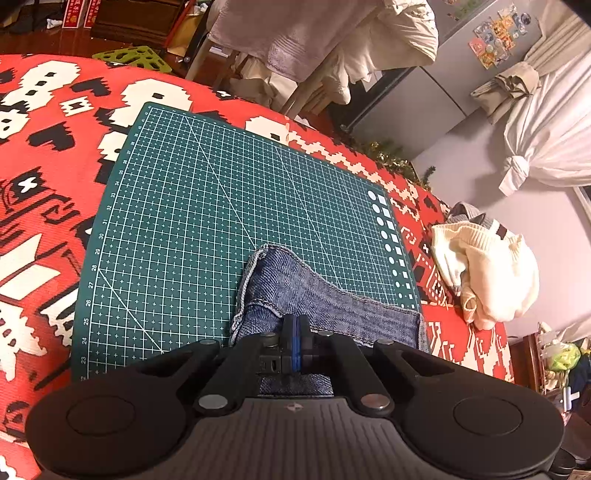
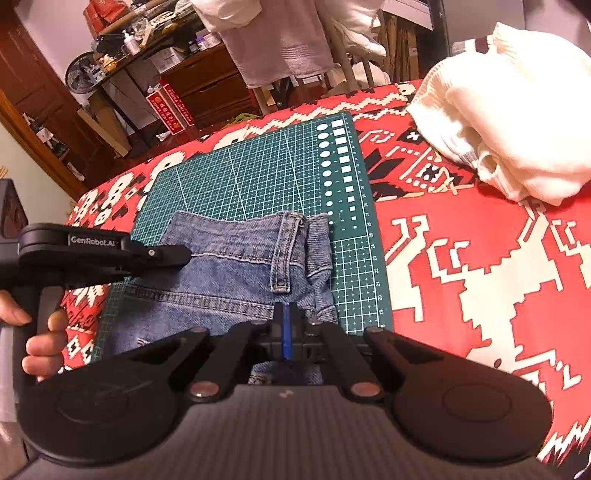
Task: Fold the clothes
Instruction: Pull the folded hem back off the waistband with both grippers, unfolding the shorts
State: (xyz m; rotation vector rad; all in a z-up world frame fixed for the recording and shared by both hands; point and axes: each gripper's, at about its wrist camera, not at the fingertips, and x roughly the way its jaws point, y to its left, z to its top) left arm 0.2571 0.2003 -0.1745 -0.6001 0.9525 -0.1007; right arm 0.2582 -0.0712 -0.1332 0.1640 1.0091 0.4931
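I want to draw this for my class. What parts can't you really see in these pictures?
- Jeans: the lower part is cut off behind the right tool in the right wrist view; the left wrist view shows only one folded corner.
- Cream sweater: the right wrist view's edge cuts it off.
- Fridge magnets: too small to read, left wrist view.
- Hand: only some fingers show behind the left tool's handle.

The jeans (image 2: 229, 266) are faded, coarse denim with stitched seams. The cutting mat (image 1: 207, 206) looks smooth, matt plastic; the cream garment (image 2: 517, 122) is ribbed knit.
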